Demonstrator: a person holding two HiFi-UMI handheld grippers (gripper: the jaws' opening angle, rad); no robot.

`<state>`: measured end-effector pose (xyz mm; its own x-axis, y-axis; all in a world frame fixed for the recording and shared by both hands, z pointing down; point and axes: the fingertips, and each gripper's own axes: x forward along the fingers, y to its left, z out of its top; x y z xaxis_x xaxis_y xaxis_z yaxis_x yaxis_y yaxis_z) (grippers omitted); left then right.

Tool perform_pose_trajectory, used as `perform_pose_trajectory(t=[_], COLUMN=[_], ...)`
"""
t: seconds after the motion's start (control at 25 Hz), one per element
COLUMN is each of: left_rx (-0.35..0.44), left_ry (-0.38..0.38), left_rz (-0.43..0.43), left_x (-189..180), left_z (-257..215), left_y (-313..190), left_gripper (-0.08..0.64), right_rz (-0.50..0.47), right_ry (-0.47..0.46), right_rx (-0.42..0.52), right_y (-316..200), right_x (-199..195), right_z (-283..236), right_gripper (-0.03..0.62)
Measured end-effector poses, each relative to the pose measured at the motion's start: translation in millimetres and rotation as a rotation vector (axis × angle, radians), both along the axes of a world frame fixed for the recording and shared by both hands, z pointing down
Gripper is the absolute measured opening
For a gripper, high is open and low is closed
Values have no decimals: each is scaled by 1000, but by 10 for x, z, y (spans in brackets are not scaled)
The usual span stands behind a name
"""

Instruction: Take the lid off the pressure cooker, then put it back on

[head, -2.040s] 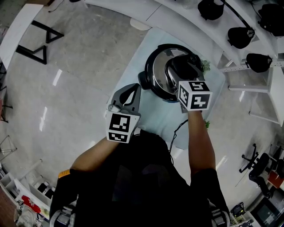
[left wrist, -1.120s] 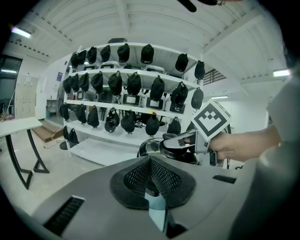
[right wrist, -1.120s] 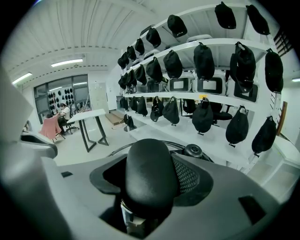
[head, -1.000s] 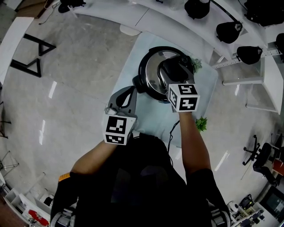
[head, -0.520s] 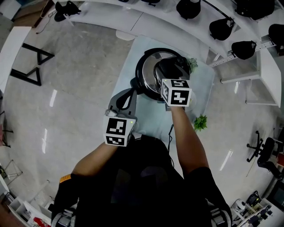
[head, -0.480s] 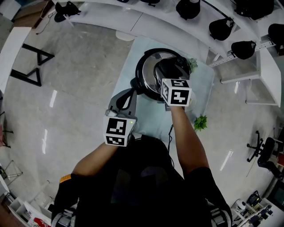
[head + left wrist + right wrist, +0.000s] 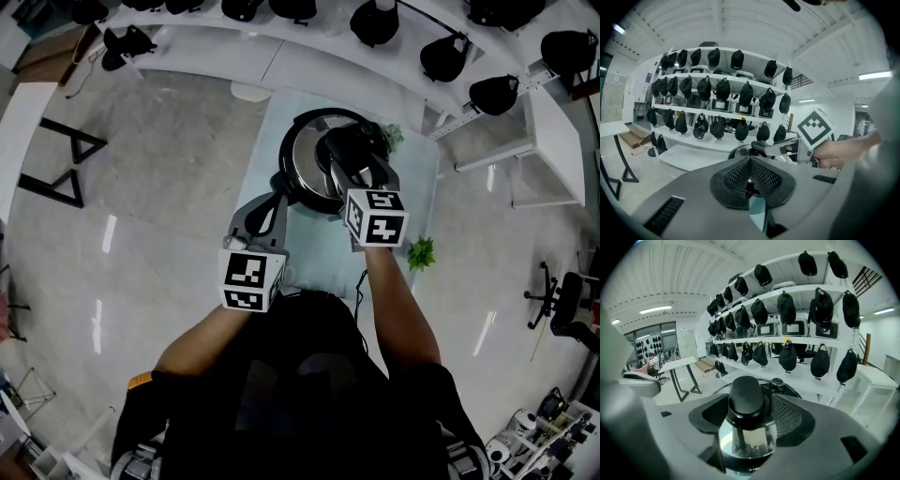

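White shelving hung with black caps is noted round the far side of the room, and a pale table is seen on a grey floor. The pressure cooker is found toward the far edge of this table, with a small green plant at the right edge.

The right gripper is recorded as clamped on the black knob at the top of the lid; the knob is seen plainly between its jaws. The left gripper is held over the left edge of the table, just beside the cooker, its pads pressed together with nothing between them.

Compared with two seconds ago, little change is noted: the right gripper has stayed on the knob and its marker cube has been turned slightly, while the left gripper has been kept in the same place. The lid is judged still seated on the pot, although a small lift cannot be ruled out. Removal is therefore judged to be at the gripping or twisting stage, with lifting and refitting both outstanding.
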<state>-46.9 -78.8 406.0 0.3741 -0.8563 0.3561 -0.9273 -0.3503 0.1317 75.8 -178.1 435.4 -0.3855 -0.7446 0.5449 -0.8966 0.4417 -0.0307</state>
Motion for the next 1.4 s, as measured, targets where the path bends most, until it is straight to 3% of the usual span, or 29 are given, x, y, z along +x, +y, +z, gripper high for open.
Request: perform_pose_trajectory(t=[0.16, 0.4, 0.76, 1.08, 1.4], left_rx=[6, 14, 25, 23, 4], left_ry=[11, 16, -17, -65, -107], left_rz=[60, 158, 223, 245, 196], left_x=[78, 303, 684, 1131, 1338], left_z=[-22, 38, 52, -7, 110], left_y=[68, 221, 709, 1365, 2105], left_gripper=[8, 8, 8, 8, 8], right_rz=[56, 116, 98, 78, -4], right_ry=[-22, -27, -48, -93, -142], right_rx=[34, 66, 48, 83, 98], right_y=[342, 820, 1611, 2211, 2886], right_x=[138, 296, 411, 729, 851], right_z=[-164, -266, -138, -236, -253], right_gripper=[300, 202, 95, 51, 38])
